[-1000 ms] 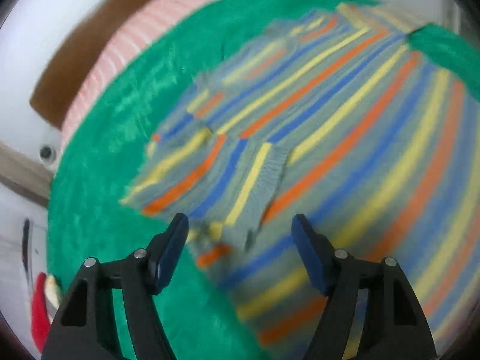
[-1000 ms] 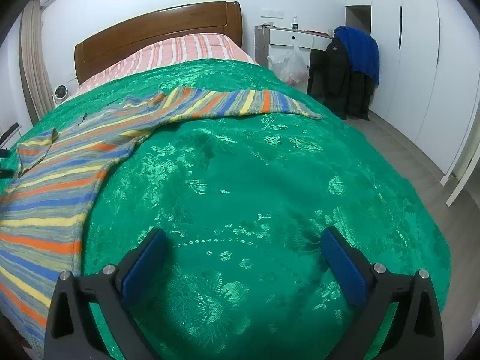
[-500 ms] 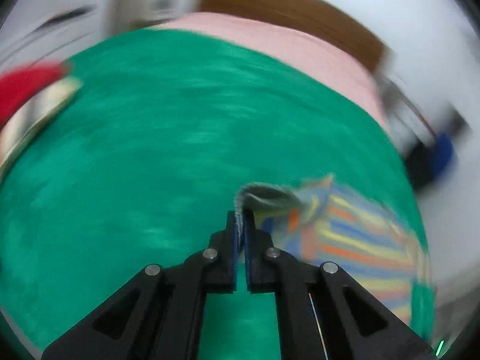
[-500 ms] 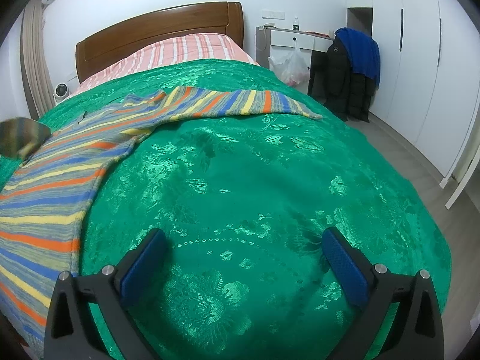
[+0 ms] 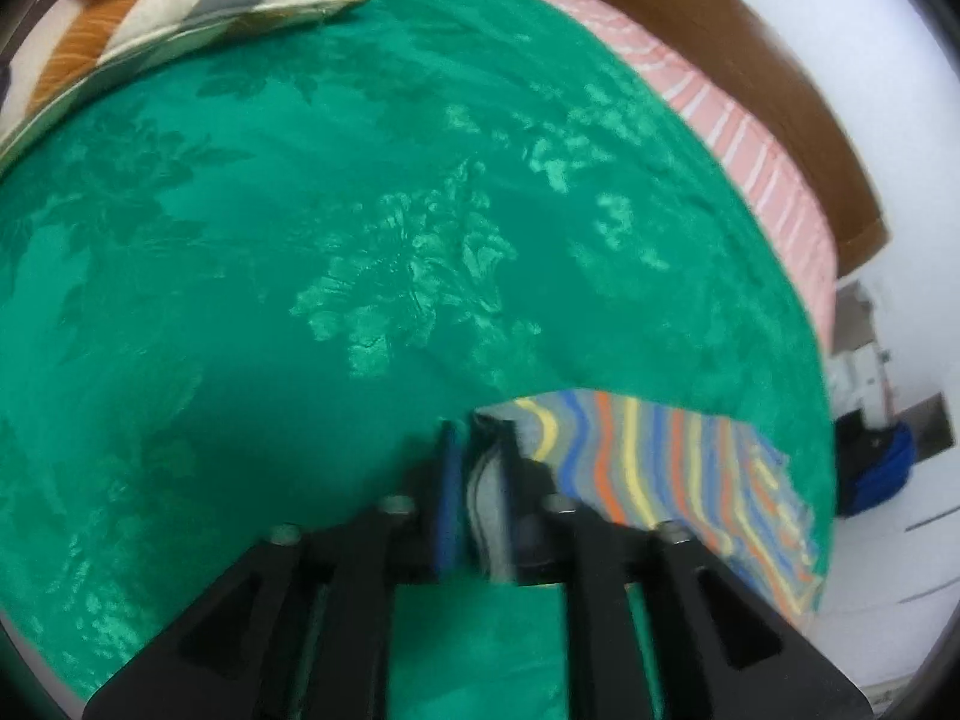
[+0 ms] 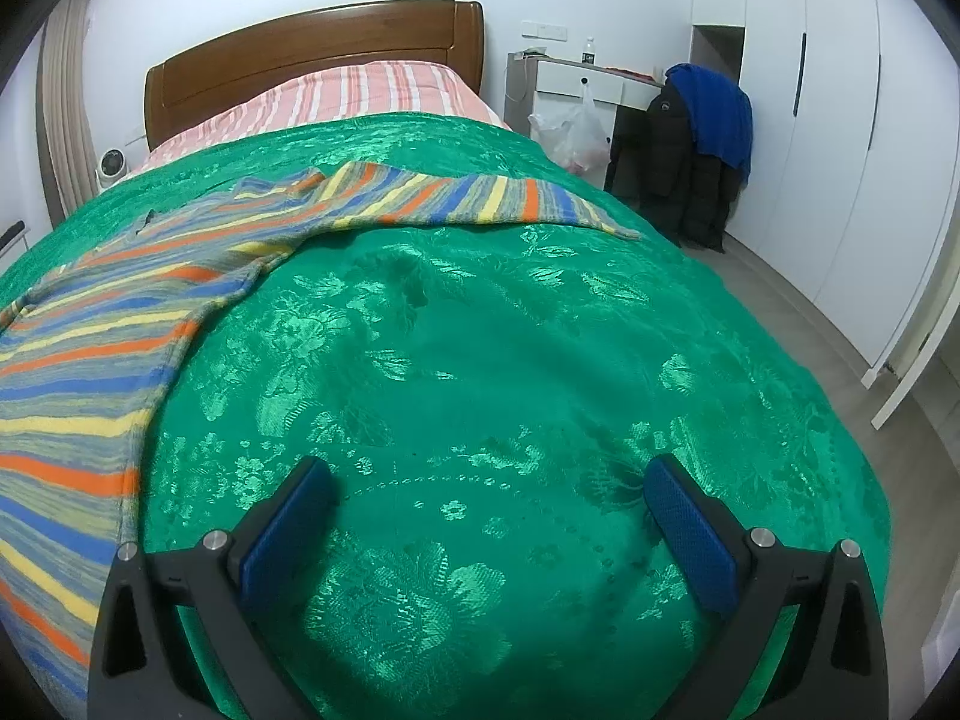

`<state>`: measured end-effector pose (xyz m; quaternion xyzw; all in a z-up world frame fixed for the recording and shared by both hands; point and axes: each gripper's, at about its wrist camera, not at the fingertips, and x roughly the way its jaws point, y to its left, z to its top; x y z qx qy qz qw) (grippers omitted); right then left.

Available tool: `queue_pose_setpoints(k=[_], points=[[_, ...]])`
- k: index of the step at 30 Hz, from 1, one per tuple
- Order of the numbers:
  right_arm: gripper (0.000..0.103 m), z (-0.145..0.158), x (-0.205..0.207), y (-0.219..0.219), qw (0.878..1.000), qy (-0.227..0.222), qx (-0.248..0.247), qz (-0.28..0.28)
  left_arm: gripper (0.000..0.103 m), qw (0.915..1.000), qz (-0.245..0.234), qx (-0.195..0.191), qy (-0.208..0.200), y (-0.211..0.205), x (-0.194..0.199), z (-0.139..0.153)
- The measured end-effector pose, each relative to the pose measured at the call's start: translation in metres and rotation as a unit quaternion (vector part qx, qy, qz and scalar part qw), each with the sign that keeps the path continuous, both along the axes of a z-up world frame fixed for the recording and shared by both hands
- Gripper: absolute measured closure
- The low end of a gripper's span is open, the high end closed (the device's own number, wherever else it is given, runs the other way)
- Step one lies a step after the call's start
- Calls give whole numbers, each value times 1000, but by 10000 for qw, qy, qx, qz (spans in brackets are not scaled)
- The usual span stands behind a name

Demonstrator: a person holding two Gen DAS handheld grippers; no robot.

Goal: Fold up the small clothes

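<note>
A striped sweater in grey, blue, orange and yellow lies spread on the green bedspread; one sleeve stretches right across the bed. My left gripper is shut on a grey edge of the sweater, holding it just above the bedspread. My right gripper is open and empty, hovering over bare bedspread to the right of the sweater's body.
A pink striped pillow and wooden headboard are at the bed's far end. A striped cushion lies at the bed's edge. A desk, a chair with jackets and white wardrobes stand right.
My left gripper has closed on the sweater's edge and swung it round to a new spot over the bedspread. The right gripper has barely moved.
</note>
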<state>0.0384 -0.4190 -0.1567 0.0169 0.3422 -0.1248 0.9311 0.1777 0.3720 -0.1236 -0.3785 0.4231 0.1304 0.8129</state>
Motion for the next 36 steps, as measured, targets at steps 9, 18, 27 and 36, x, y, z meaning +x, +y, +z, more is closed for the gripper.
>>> queue_pose_setpoints(k=[9, 18, 27, 36], points=[[0, -1, 0, 4, 9999, -21, -96, -59, 53, 9958, -902, 11, -164, -55, 0, -16], [0, -1, -1, 4, 9999, -39, -78, -59, 103, 9932, -674, 620, 715, -44, -18, -25], [0, -3, 1, 7, 9999, -36, -139, -86, 41, 9964, -707, -152, -443, -13, -10, 1], [0, -4, 3, 9, 9997, -22, -204, -111, 101, 9989, -126, 366, 252, -16, 36, -31]])
